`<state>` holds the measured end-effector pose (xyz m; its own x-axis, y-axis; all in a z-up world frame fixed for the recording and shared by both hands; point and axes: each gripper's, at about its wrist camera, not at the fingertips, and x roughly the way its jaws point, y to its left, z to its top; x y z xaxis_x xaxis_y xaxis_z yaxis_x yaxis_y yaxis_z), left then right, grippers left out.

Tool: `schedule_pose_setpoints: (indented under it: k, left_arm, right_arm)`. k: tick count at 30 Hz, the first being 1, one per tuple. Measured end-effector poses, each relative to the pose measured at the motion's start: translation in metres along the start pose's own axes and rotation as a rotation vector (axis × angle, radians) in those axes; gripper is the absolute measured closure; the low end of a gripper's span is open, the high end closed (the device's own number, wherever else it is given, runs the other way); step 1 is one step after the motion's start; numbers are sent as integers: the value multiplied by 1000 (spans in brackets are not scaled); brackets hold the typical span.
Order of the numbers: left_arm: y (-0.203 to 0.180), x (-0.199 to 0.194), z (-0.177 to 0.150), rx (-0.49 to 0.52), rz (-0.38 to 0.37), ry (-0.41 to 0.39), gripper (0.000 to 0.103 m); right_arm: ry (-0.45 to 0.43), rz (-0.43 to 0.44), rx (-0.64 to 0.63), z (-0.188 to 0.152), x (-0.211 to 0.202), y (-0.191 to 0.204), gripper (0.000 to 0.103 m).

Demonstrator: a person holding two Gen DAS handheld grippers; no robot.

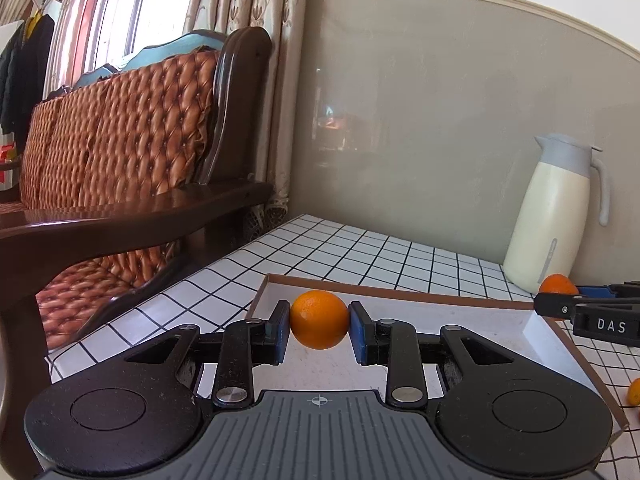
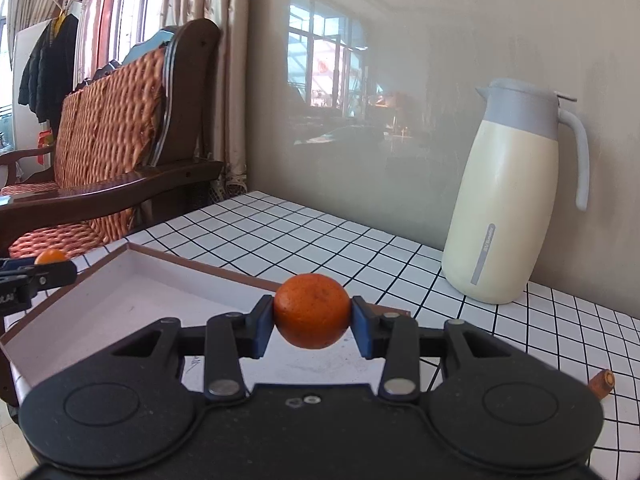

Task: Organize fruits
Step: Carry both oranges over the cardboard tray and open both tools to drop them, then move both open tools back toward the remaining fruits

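My left gripper [image 1: 319,326] is shut on an orange [image 1: 319,319] and holds it above the shallow white tray with a brown rim [image 1: 400,292]. My right gripper [image 2: 313,322] is shut on a second, darker orange [image 2: 312,310] above the tray's right part [image 2: 132,300]. In the left wrist view the right gripper [image 1: 592,312] comes in from the right with its orange [image 1: 558,284]. In the right wrist view the left gripper [image 2: 36,276] shows at the left edge with its orange [image 2: 50,256].
A cream thermos jug [image 2: 516,200] stands at the back right by the wall. Another orange [image 1: 634,392] lies on the checked tablecloth [image 1: 360,248] right of the tray. A small orange-brown object [image 2: 602,384] lies at the right. A wooden sofa [image 1: 120,160] stands beyond the table's left edge.
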<state>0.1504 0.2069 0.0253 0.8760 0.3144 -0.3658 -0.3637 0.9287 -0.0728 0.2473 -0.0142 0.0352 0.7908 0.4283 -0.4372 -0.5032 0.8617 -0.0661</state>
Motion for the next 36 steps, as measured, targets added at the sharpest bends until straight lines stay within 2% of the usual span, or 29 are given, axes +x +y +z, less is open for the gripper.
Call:
schedule_pose_setpoints:
  k: [3,5,6,7,8,9,11,13,23,29,33,36]
  left_arm:
    - [-1,4,0,-2,7,5,71]
    - [-2,5,-1,1,15,5,71]
    - [-3,6,-1,6,20,-1,71]
    - [-3,5,-2,8,29,-6,66]
    - [-3,3,-3,5,40,-17,33]
    - [-3,0,-4,0,46,-40,5]
    - [-4,-6,-3,9,66,-88,3]
    - [-4,-7,-2,3,66,-93,3]
    - [-7,-10,0,10,51,-80,2]
    - [-13,-19,-4,32,56,-66,0]
    - [-18,-31,-5,21,71,-99,0]
    - [-20,-43,-6,1,68,-148,0]
  right_arm:
    - [6,2,11,3,9,-5,70]
    - [8,-4,1,5,13,-7,64]
    - [-5,-33,-7,4,12,-6,29]
    - [-57,-78,-11,3,7,-6,8]
    - [-80,-83,-15,2,5,-7,7]
    - [-67,-71,-13,3,5,-8,6]
    - [-68,-66,4,3,4,-11,6]
    - [-60,-58,1,2,2,-11,6]
    - [-67,-61,5,2,-9,-10,6]
    - [-99,-56,19,0,-31,-10,6]
    - [-136,-113,-16,0,-47,-5,6]
    - [-170,-107,-19,-4,-62,-6,6]
